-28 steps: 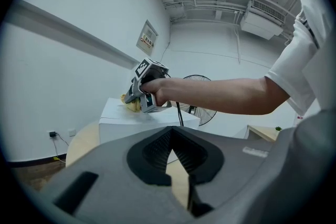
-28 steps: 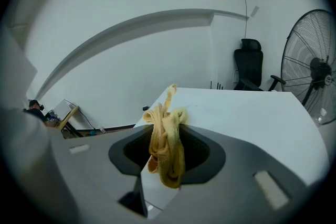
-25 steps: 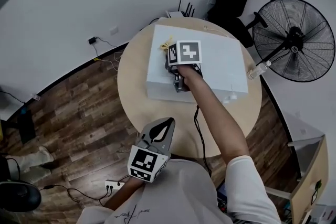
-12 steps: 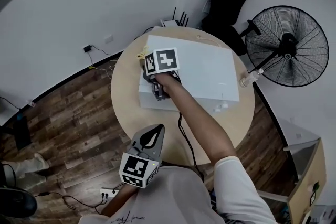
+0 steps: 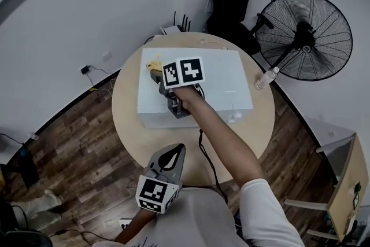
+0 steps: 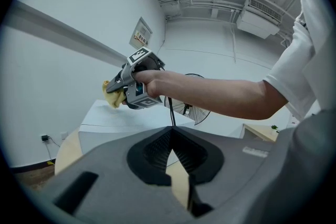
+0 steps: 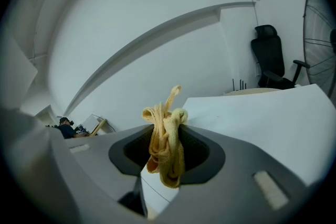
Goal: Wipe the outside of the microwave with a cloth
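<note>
The right gripper [image 5: 157, 74] is pinched tight on a bunched yellow cloth [image 7: 167, 134], which sits at the far left corner of the white microwave [image 5: 219, 81] on the round surface [image 5: 124, 118]. From where I stand, I cannot tell whether the cloth is pressing on the top panel or just skimming it. The left gripper [image 5: 169, 154] hangs low by the person's body, jaws together on nothing. The wad is narrow, so I would tilt the gripper down until the cloth alone bears on the panel, then draw it across in overlapping passes. The jaw tips should stay off the paint. The free gripper could steady the microwave.
</note>
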Motion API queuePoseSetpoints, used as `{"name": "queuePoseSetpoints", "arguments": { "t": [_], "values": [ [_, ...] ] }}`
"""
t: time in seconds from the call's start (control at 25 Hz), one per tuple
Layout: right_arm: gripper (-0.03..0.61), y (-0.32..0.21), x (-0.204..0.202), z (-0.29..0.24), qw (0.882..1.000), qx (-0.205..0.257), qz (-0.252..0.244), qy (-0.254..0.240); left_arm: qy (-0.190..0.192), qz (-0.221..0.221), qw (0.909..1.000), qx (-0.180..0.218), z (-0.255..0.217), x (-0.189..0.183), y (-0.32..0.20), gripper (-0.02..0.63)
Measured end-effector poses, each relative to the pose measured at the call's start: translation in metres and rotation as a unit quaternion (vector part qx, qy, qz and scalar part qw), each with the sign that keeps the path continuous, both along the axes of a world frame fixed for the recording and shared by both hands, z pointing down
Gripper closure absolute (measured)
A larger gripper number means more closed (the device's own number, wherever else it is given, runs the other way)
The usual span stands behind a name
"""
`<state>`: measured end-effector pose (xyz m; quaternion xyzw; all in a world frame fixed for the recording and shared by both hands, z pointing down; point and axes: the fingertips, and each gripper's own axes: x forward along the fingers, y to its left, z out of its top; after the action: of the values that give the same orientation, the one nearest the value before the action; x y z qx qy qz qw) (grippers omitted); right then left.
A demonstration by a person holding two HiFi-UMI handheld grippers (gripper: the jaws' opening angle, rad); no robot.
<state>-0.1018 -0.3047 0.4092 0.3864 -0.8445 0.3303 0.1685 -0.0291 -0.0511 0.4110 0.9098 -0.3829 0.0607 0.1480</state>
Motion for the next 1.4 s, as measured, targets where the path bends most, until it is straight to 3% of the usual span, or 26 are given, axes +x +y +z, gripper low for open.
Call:
{"name": "queuePoseSetpoints", "arguments": {
  "t": [0.44, 0.88, 1.12, 1.4],
  "values": [
    [0.437, -0.008, 0.179, -0.012, 0.992, 0.0, 0.128, -0.002, -0.008, 0.074, 0.9972, 0.006, -0.002, 0.064, -0.003, 0.621],
    [0.437, 0.019, 0.324, -0.005, 0.974, -0.001, 0.217, 0.062, -0.004, 0.139, 0.9901, 0.016, -0.01, 0.125, -0.003, 0.621],
    [0.437, 0.039, 0.368, 0.016, 0.965, -0.021, 0.242, 0.098, 0.0, 0.164, 0.9863, 0.02, -0.011, 0.148, -0.001, 0.621],
    [0.437, 0.056, 0.37, 0.04, 0.958, -0.032, 0.223, 0.176, 0.006, 0.169, 0.9854, 0.02, -0.01, 0.148, 0.0, 0.621]
  ]
}}
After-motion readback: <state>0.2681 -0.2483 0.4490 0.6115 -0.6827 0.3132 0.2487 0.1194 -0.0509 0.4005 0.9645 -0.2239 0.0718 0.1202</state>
